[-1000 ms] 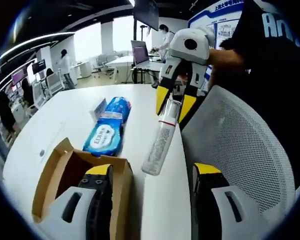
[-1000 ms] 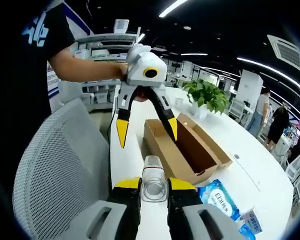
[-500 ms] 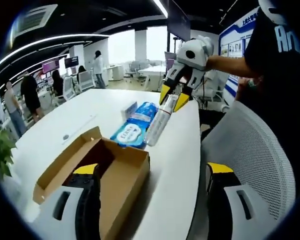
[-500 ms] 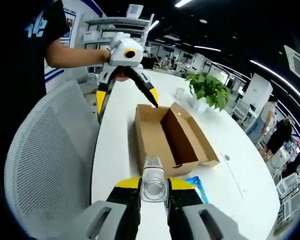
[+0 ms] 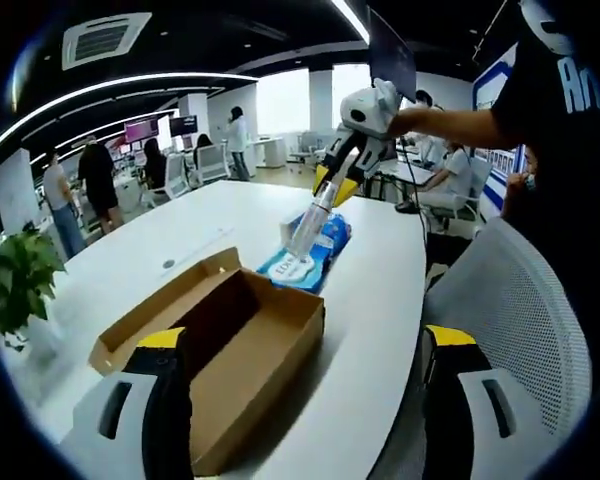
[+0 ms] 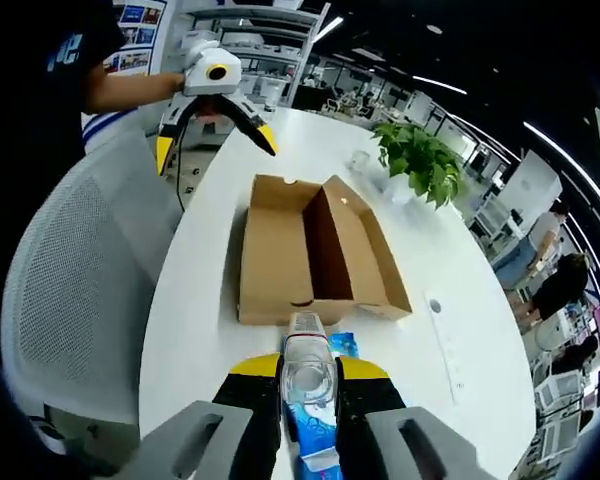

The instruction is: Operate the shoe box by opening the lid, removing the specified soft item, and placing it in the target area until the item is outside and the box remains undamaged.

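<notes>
Worktop white and long, with a rounded edge, standing in a big open office under strip lights; people stand and sit at desks far behind; a potted plant sits on the far side of the worktop in the right gripper view, with a small clear glass just beside it; a white mesh chair stands against the near edge, and a person in a dark printed shirt is beside it.

Shoe box of brown cardboard lies open on the worktop, its lid folded back flat alongside the tray, the inside dark and, as far as can be seen, bare; a blue packet of wipes lies on the worktop just past one short end of the box, outside it.

Right tongs are clenched on a clear plastic bottle, gripped between the yellow-tipped jaws, its length pointing forward; in the left gripper view the right tongs hold that bottle slanting down over the wipes packet, whether its lower end touches the packet cannot be told.

Left tongs stand wide apart and grasp nothing, one jaw over the near end of the box and the other over the worktop edge by the chair; in the right gripper view they hang spread, raised above the far end of the worktop, well apart from the box.
</notes>
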Motion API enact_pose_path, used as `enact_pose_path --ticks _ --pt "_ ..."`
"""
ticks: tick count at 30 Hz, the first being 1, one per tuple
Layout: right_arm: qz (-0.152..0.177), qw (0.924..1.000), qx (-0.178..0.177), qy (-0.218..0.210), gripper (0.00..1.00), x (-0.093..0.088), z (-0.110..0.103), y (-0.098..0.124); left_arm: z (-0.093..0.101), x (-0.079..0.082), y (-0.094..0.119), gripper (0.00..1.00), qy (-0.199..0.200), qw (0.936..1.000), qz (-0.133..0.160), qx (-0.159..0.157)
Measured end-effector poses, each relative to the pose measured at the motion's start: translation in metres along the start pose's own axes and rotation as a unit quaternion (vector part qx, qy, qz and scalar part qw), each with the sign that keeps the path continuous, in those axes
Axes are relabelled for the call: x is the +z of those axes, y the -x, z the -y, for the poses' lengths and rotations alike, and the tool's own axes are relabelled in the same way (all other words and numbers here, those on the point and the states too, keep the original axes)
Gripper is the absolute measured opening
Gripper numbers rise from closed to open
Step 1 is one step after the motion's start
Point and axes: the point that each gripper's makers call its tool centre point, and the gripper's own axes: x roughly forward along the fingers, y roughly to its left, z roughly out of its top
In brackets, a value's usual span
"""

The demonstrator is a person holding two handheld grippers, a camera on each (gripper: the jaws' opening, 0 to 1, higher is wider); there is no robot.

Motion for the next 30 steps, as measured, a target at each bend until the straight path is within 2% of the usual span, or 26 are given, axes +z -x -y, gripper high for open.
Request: enact_pose_path --ticks 15,22,30 --pt "-0.066 0.9971 0.026 0.026 0.15 -0.026 0.051 -0.019 -0.008 -0.01 0.035 1.0 0.038 0.997 0.017 0.065" --pt "-0.106 0.9927 0.047 0.031 0.15 -0.043 0.072 -0.033 -0.006 -0.017 0.046 1.0 0.057 0.9936 0.024 0.094" --pt "-0.15 0.9859 0.067 0.031 0.15 -0.061 0.092 -0.049 -0.002 -0.015 0.053 1.0 0.065 0.9902 0.032 0.119"
